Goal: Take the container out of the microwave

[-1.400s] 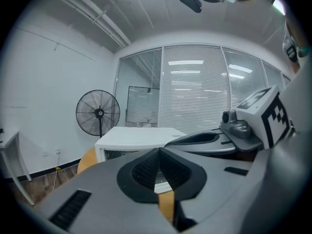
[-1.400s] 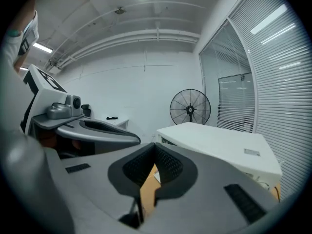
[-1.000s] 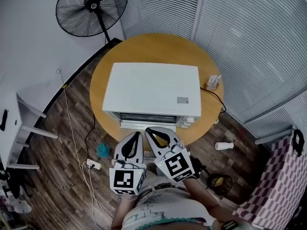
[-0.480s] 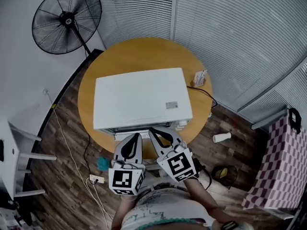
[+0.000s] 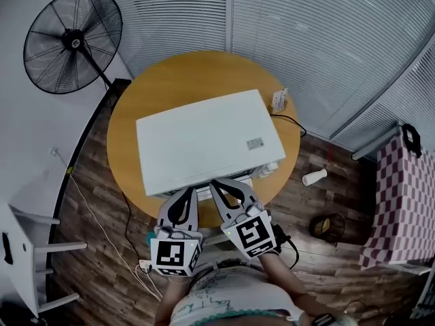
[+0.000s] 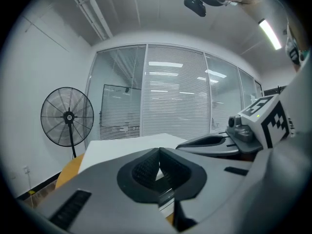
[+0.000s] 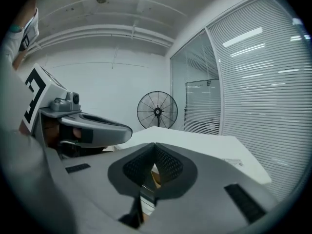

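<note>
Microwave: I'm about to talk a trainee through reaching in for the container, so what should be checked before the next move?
1. Microwave sits squarely on the round table: ok.
2. Left gripper carries nothing, jaws together: ok.
3. Right gripper carries nothing, jaws together: ok.
4. Both grippers face the microwave's front edge, side by side: ok.
5. Door open: cannot tell; the head view shows only a sliver of the front.
6. Container in sight: not ok; no view shows it.
</note>
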### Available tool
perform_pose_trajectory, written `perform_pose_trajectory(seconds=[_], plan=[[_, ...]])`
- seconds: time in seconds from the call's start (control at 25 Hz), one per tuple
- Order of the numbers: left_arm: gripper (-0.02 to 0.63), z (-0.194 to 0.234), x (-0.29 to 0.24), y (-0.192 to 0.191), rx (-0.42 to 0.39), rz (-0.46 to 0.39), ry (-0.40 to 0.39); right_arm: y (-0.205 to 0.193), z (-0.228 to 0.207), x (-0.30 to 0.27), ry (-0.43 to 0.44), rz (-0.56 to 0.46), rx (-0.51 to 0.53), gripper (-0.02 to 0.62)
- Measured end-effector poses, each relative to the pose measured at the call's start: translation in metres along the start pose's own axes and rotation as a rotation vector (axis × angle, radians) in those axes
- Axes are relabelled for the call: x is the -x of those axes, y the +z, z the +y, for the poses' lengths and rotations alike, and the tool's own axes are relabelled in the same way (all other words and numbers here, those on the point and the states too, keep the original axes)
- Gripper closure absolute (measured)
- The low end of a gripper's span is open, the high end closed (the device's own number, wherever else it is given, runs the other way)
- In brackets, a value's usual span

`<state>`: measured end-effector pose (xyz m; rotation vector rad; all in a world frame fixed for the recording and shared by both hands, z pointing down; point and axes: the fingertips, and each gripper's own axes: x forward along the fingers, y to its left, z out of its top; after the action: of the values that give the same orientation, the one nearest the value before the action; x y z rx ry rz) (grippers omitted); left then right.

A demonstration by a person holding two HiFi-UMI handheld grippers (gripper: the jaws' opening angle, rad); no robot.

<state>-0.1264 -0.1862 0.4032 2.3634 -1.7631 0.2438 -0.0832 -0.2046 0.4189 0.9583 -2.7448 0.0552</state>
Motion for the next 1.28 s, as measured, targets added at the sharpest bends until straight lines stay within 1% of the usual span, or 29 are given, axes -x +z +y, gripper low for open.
perform_pose_trajectory(seconds=[0.16, 0.28, 0.48, 0.72, 0.96, 1.28], plan=[[0.591, 0.009, 0.001, -0.004, -0.006, 0.013, -0.05, 0.0, 0.007, -0.005, -0.049, 0.009, -0.006, 0.601], [0.591, 0.011, 0.001, -0.01, -0.016, 0.035, -0.083, -0.002, 0.01, -0.006, -0.072, 0.017, -0.01, 0.601], [0.591, 0.01, 0.0, -0.012, -0.024, 0.04, -0.119, -0.003, 0.012, -0.01, -0.096, 0.024, -0.015, 0.601], [0.592, 0.009, 0.002, -0.016, -0.022, 0.048, -0.13, -0.004, 0.016, -0.015, -0.082, 0.036, -0.008, 0.601], [0.591, 0.011, 0.003, -0.027, -0.015, 0.065, -0.121, -0.014, 0.019, -0.019, -0.07, 0.06, 0.0, 0.601], [0.592, 0.015, 0.006, -0.041, 0.007, 0.092, -0.109, -0.044, 0.023, -0.022, -0.065, 0.122, 0.003, 0.601]])
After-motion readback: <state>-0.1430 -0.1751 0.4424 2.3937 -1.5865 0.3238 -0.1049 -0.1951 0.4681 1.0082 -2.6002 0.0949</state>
